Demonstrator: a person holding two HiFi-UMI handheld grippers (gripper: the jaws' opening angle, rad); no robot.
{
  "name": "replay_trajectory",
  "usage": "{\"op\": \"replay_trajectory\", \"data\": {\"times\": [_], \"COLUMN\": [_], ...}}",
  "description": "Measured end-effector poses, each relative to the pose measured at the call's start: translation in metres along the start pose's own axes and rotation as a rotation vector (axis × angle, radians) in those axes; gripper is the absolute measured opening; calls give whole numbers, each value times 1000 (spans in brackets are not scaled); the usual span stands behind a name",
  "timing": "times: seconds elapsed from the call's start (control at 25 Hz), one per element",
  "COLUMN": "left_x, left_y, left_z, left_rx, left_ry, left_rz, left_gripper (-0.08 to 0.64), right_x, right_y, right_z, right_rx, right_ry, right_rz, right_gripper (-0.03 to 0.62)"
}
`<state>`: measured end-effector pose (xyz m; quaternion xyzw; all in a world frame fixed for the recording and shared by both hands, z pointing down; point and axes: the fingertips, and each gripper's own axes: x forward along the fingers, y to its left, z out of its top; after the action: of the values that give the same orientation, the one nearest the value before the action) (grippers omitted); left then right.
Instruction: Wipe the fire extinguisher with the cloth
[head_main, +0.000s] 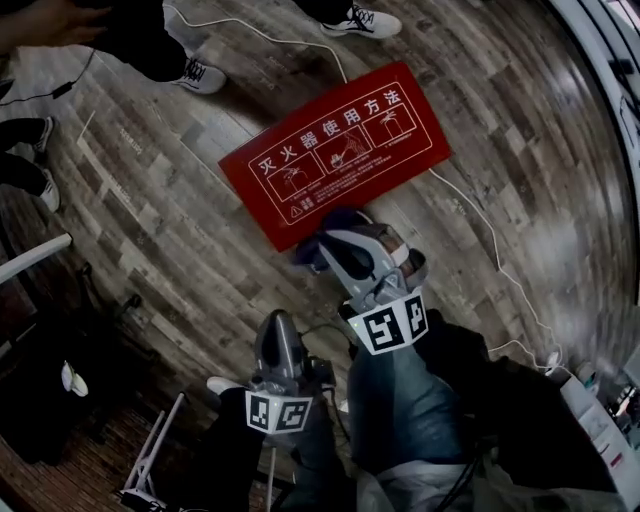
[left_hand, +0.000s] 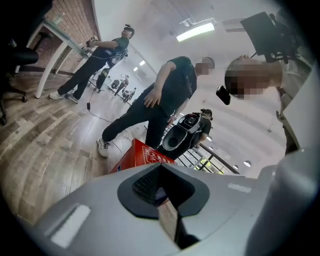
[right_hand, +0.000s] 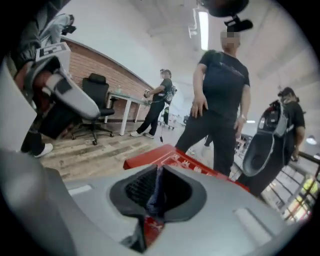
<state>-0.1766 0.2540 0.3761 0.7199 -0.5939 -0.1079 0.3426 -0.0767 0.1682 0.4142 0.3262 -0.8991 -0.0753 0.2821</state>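
Observation:
A red fire-extinguisher box (head_main: 335, 150) with white printed instructions lies flat on the wooden floor; it also shows as the red box (left_hand: 142, 152) and the red box (right_hand: 172, 160) in the two gripper views. No extinguisher cylinder is visible. My right gripper (head_main: 328, 245) hovers over the box's near edge, shut on a dark blue-purple cloth (head_main: 340, 218), and the cloth (right_hand: 156, 192) shows pinched between its pads. My left gripper (head_main: 278, 322) hangs lower and nearer to me, behind the right one. Its jaws stand together with only a thin slit, and nothing is held in them.
People stand around the box: shoes (head_main: 200, 75) at the far side and a person in dark clothes (right_hand: 220, 100) right behind it. A white cable (head_main: 480, 230) snakes over the floor on the right. An office chair (right_hand: 97, 107) and a white table stand at the left.

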Motion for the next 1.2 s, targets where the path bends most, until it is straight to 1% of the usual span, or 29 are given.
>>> {"op": "replay_trajectory", "data": {"times": [0.08,0.16,0.2,0.24,0.32,0.36,0.4,0.48,0.6,0.68,0.76,0.84,0.88,0.92,0.96,1.04,1.08,1.12,1.2], "left_x": [23,39,44,47,48,47,46,43,37,31,24,18,15,13,11,7,7,8,12], "left_y": [12,22,26,29,34,36,37,39,44,46,48,50,51,53,54,57,59,60,62], "left_z": [-1,1,2,2,2,2,3,3,1,-2,-4,-6,-6,-6,-5,-1,2,6,15], "left_rx": [-23,-37,-36,-34,-30,-28,-26,-31,-50,-63,-73,-77,-76,-74,-71,-59,-52,-46,-37], "left_ry": [-26,-51,-55,-54,-48,-45,-42,-42,-37,-27,-16,-2,5,11,17,21,18,12,-5], "left_rz": [5,13,17,23,39,48,56,71,99,107,104,105,107,111,115,126,133,138,149], "left_gripper": [5,5,5,5,5,5,5,5,5,5,5,5,5,5,5,5,5,5,5], "right_x": [-6,-7,-4,0,14,23,32,51,71,76,78,81,82,84,85,84,83,83,87], "right_y": [-31,-75,-93,-104,-104,-93,-77,-27,50,68,57,21,-7,-39,-74,-135,-156,-166,-165], "right_z": [9,-1,-15,-30,-49,-48,-41,-19,15,25,22,10,1,-11,-22,-44,-52,-56,-52], "right_rx": [-41,-46,-41,-35,-43,-59,-82,-150,-281,-312,-315,-329,-325,-298,-246,-113,-60,-32,-40], "right_ry": [-18,5,48,109,206,227,227,191,95,54,38,58,85,116,138,180,214,245,273], "right_rz": [-68,-147,-163,-156,-92,-49,-3,107,291,355,372,338,295,234,159,9,-40,-67,-79], "right_gripper": [38,38,38,38,38,38,38,38,38,38,38,38,38,38,38,38,38,38,38]}}
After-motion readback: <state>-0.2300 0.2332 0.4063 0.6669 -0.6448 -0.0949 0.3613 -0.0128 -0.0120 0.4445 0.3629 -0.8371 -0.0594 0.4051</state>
